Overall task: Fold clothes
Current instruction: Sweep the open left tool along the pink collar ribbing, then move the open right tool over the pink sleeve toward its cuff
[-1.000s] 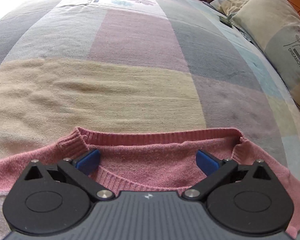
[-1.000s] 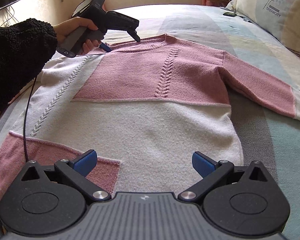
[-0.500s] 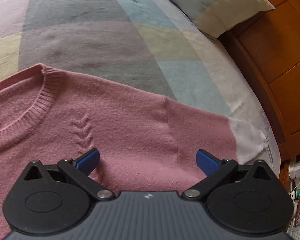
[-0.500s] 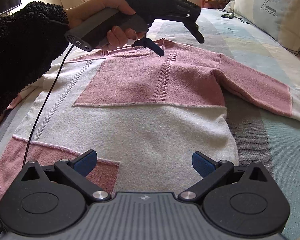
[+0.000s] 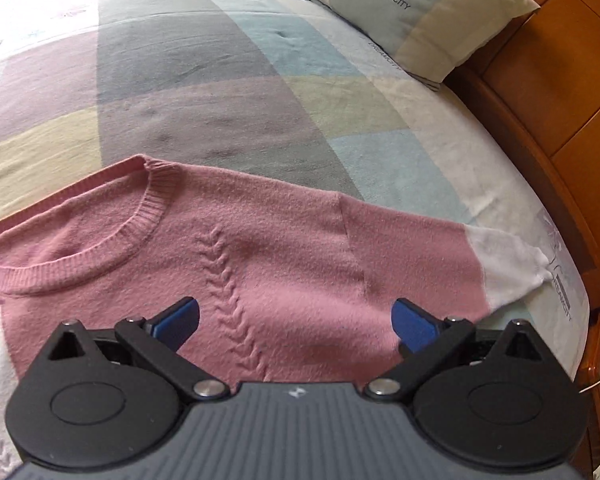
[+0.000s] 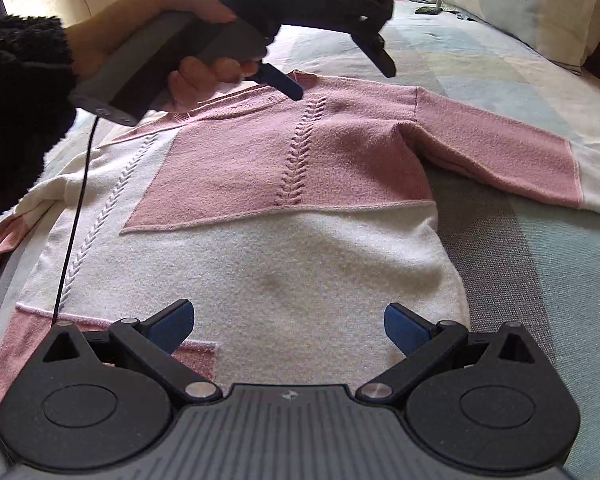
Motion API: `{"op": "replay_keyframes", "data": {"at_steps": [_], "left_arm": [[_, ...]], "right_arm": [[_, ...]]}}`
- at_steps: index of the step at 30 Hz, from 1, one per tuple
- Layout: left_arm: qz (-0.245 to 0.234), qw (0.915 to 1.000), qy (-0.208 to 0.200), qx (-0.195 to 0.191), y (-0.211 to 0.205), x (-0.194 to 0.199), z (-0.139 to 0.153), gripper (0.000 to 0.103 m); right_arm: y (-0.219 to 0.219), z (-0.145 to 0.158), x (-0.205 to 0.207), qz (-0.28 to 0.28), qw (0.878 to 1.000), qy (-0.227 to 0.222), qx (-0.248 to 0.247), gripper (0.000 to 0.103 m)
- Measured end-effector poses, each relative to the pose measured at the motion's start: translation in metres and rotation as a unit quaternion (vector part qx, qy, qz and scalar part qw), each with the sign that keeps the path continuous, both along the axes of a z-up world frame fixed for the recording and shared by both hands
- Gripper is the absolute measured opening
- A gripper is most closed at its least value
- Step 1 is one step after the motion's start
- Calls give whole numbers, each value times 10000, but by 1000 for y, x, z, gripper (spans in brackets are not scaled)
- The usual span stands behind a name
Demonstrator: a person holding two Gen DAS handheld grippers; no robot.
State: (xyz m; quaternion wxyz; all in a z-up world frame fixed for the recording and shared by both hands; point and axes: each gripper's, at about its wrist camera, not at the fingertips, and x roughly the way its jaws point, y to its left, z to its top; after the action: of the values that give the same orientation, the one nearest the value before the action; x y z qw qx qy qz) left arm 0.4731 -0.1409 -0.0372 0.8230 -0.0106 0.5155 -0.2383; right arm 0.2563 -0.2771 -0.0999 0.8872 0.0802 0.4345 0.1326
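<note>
left gripper (image 6: pixel 340 76) shifted right, sweater (image 6: pixel 284 200) collar far

Left gripper (image 5: pixel 295 322) jaws spread wide, nothing between the blue pads, gripped pistol-style by left hand (image 6: pixel 160 36), black fuzzy sleeve (image 6: pixel 16 92) at wrist, right gripper (image 6: pixel 289 326) jaws also wide apart, low, level

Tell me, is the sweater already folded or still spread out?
Spread out. The sweater lies flat on the bed, its sleeve stretched sideways and no part turned over.
</note>
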Motion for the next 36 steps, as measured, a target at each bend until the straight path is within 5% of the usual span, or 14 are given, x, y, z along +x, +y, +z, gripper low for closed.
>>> {"op": "replay_keyframes", "data": {"at_steps": [6,12,19,22,26,30,36], "left_arm": [[46,9996,-277,89,79,-72,36,102],[-236,9949,-897,392,122,-145,-8,102],[287,9938,-1074,-68,153,-145,-66,102],[97,9932,-1150,140,154,-149,-75,102],[-210,9923,-1182,304,153,-155,-80,102],[-204,9927,-1171,190,157,-156,-81,102],[-161,9922,-1226,156,157,-156,-84,102]], "right_arm": [[1,-7,4,-173,9998,95,48,103],[7,-14,3,-261,9996,-114,-78,103],[10,-16,11,-368,9987,-329,-105,103],[6,-11,13,-390,9980,-495,68,103],[-17,-4,16,-662,9949,-654,397,103],[-56,-4,35,-1230,9868,-323,1004,103],[-114,-24,74,-1652,9595,-5,2283,103]]}}
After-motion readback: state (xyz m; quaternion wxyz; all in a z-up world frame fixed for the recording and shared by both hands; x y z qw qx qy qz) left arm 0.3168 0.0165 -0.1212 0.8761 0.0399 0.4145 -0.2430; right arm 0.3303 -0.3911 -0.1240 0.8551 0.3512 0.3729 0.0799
